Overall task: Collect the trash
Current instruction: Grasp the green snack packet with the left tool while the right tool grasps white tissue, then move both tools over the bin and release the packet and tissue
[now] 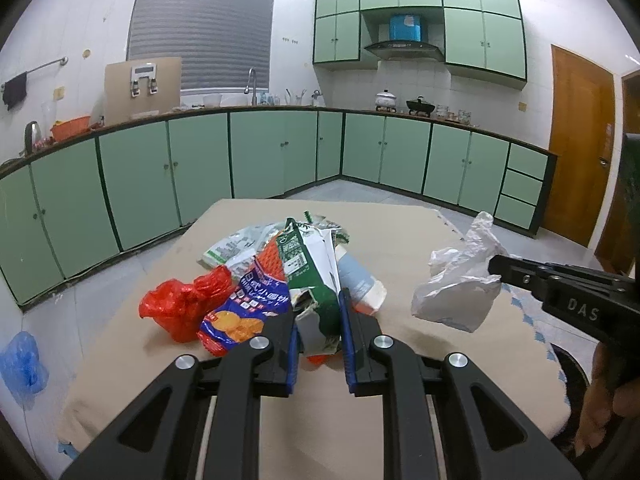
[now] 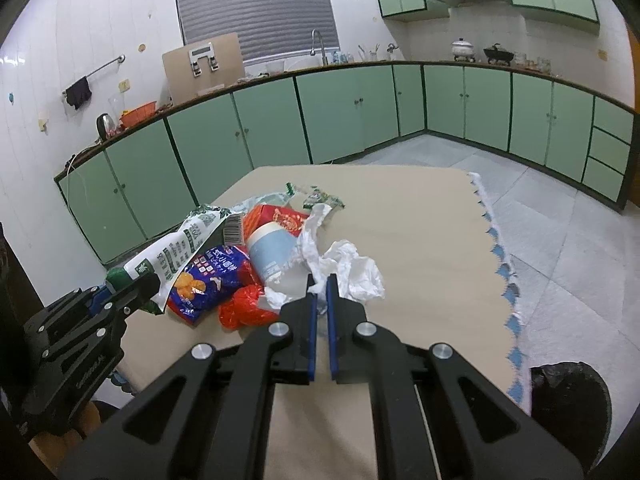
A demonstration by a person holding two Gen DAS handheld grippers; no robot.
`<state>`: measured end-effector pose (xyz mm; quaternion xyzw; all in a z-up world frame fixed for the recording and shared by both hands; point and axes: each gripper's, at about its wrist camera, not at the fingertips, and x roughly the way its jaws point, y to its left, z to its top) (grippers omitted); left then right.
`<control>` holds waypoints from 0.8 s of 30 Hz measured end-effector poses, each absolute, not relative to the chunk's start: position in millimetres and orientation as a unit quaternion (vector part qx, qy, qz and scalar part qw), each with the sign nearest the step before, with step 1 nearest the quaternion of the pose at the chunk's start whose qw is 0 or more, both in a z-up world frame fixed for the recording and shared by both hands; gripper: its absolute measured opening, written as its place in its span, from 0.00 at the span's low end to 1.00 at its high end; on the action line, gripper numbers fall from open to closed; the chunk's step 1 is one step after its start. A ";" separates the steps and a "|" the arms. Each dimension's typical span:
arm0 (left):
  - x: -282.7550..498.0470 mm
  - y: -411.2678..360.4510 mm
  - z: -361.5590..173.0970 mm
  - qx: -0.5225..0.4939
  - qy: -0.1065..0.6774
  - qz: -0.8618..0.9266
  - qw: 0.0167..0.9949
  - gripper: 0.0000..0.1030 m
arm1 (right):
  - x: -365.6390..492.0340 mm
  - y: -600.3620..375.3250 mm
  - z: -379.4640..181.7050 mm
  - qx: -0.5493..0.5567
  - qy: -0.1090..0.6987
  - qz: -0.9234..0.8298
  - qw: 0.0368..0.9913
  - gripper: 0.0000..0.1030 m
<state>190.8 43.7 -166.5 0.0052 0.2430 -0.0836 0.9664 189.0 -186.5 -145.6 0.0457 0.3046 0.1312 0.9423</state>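
Your left gripper (image 1: 318, 312) has its jaws pinching a green and white wrapper (image 1: 316, 276), which stands up between the blue pads above the table (image 1: 400, 232). The wrapper is torn at the near end and its far end leans back over the heap of trash.

Your right gripper (image 2: 320, 286) has its jaws pressed together on a crumpled white plastic bag (image 2: 352, 268); in the left wrist view the bag (image 1: 460, 284) hangs from the gripper's tip on the right side, and a dim shadow lies on the table below it.

The rest of the trash lies in a heap in the middle of the table. A crumpled red bag (image 1: 180, 308) sits at the near left of it, touching a blue and orange snack bag (image 1: 244, 312). A pale blue and white cup (image 1: 360, 284) lies on its side just right of the left gripper's pads. Further back are a red box (image 2: 280, 218) and more green and white wrappers (image 1: 236, 246).

A black bin (image 2: 568, 408) stands on the floor at the near right corner of the table. A blue plastic bag (image 1: 22, 364) lies on the floor to the left.
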 end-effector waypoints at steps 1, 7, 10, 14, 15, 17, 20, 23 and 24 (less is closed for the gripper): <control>189.3 41.9 -164.2 0.006 0.242 -0.086 0.966 0.17 | 183.4 -191.7 -141.8 0.045 0.301 0.127 0.944 0.04; 174.5 17.7 -152.4 0.017 0.233 -0.112 0.966 0.17 | 159.2 -225.4 -128.6 0.052 0.291 0.099 0.950 0.04; 165.7 -4.8 -147.9 0.027 0.230 -0.136 0.963 0.17 | 142.5 -254.0 -124.8 0.060 0.287 0.075 0.953 0.04; 155.0 -38.9 -144.3 0.039 0.226 -0.170 0.958 0.17 | 123.5 -288.6 -124.1 0.065 0.285 0.040 0.955 0.04; 152.4 -50.4 -143.6 0.042 0.225 -0.182 0.956 0.17 | 118.5 -298.2 -124.5 0.066 0.285 0.030 0.956 0.04; 149.8 -68.9 -143.2 0.046 0.224 -0.200 0.953 0.17 | 109.5 -316.9 -125.9 0.070 0.285 0.012 0.956 0.04; 146.7 -97.4 -142.8 0.052 0.223 -0.228 0.946 0.17 | 96.5 -345.7 -129.0 0.076 0.286 -0.017 0.955 0.04; 143.9 -128.3 -143.2 0.058 0.222 -0.260 0.938 0.17 | 83.4 -374.5 -135.8 0.086 0.288 -0.047 0.953 0.04; 142.5 -135.2 -144.2 0.060 0.222 -0.268 0.935 0.17 | 78.5 -386.1 -139.3 0.091 0.290 -0.058 0.951 0.04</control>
